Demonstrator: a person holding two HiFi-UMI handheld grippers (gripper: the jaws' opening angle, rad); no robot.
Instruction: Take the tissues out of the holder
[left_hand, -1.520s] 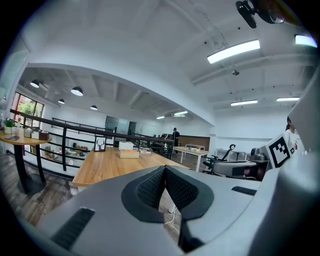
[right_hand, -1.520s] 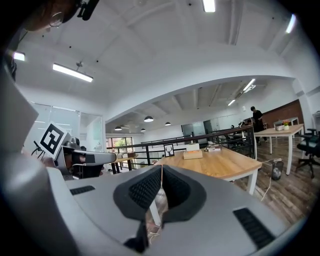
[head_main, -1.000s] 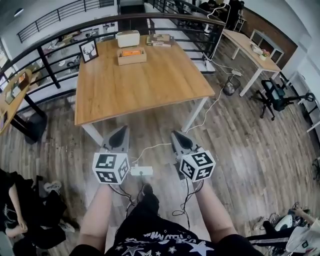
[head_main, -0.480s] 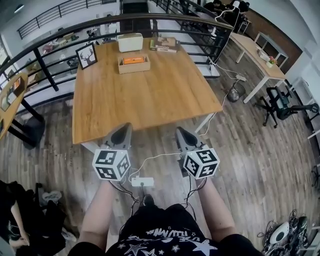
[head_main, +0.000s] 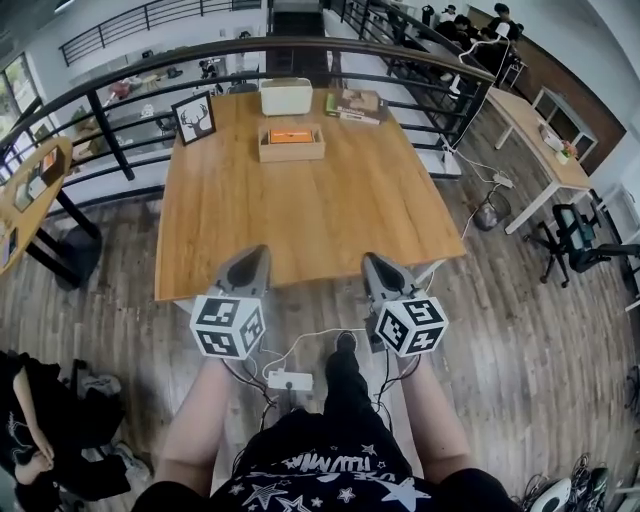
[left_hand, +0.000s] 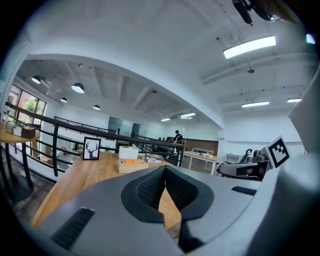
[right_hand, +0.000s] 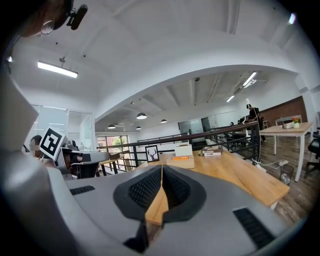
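The tissue holder, a low wooden box with an orange pack in it, stands toward the far side of the wooden table. It also shows small in the left gripper view as the holder and in the right gripper view as the holder. My left gripper and right gripper hover side by side over the table's near edge, far short of the holder. Both are shut with nothing between the jaws, as the left gripper and right gripper show close up.
Behind the holder stand a white box, a framed deer picture and books. A black railing runs behind the table. A power strip with cables lies on the floor by my feet. Another desk stands at the right.
I have walked toward the table: it has come nearer, and both shut grippers now reach its near edge instead of hanging over the floor.
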